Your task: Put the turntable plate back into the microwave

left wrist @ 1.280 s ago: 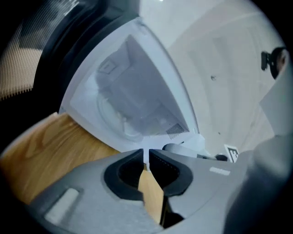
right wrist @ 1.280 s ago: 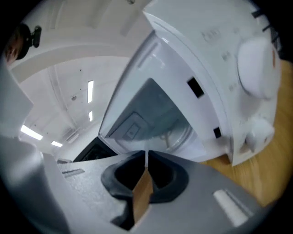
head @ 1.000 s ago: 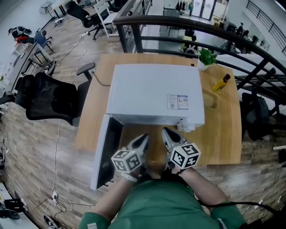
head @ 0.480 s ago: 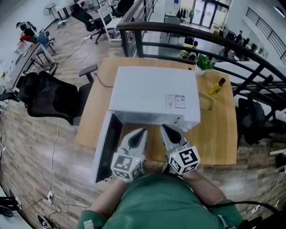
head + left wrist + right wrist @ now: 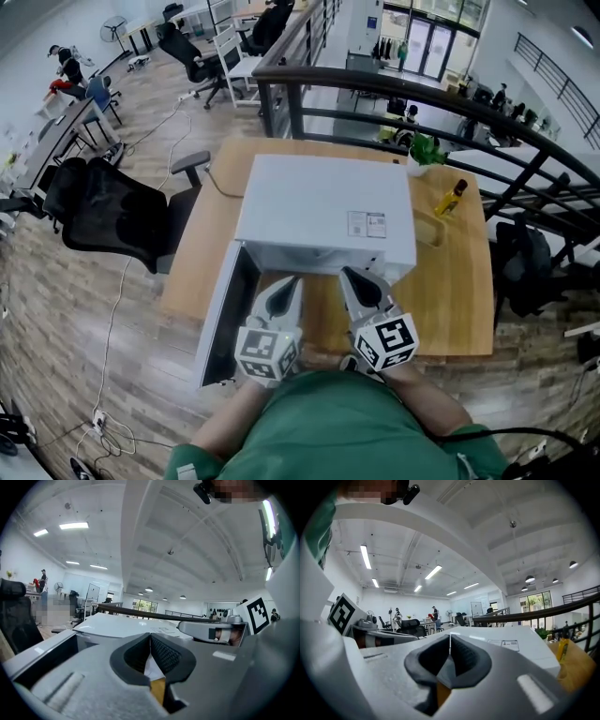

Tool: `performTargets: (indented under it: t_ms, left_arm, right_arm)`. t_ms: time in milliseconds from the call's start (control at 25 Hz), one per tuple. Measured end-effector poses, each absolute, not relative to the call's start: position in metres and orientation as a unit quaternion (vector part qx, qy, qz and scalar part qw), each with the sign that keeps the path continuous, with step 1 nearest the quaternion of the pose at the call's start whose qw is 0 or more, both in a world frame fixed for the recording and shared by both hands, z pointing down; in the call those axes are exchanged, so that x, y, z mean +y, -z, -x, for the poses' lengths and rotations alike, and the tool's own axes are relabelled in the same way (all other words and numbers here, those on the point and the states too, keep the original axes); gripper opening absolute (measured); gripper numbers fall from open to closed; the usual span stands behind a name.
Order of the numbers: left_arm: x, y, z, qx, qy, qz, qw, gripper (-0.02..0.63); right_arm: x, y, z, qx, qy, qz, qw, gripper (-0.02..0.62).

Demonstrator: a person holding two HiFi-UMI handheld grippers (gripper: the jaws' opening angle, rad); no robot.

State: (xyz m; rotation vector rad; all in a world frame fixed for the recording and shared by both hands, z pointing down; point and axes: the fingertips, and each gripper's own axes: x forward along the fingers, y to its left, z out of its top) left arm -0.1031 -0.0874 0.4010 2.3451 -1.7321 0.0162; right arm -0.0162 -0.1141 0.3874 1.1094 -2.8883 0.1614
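Microwave (image 5: 323,211): white, on wooden table (image 5: 450,291), long side running across me, front facing me, door (image 5: 225,314) swung open at its left. My left tongs (image 5: 289,286) and right tongs (image 5: 352,279): both clenched, empty, side by side before its front. Room: black office chair (image 5: 112,220), railing (image 5: 394,80), plank floor (image 5: 56,319).

**Bright, even office light under a heavy fisheye bend**

The room was brightly and evenly lit. Ceiling strip lights (image 5: 365,557) glowed white and slightly blown out, and far windows (image 5: 534,603) added daylight. The white microwave (image 5: 323,211) top shone pale without hard glare. Shadows were soft, with only a dim band under its front on the table (image 5: 459,291). Every view bent strongly toward its edges: the railing (image 5: 309,71) bowed into an arc, and both gripper views sat inside black rounded corners. There the near jaws looked soft, while the far room stayed fairly sharp.
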Motion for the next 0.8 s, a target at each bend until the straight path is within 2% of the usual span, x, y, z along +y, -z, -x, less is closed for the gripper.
performTargets:
  t_ms: [800]
  left_arm:
    - [-0.076, -0.407, 0.083, -0.572, -0.013, -0.812, 0.113, 0.012]
  right_arm:
    - [-0.101, -0.39, 0.004, -0.926, -0.05, -0.375, 0.021, 0.009]
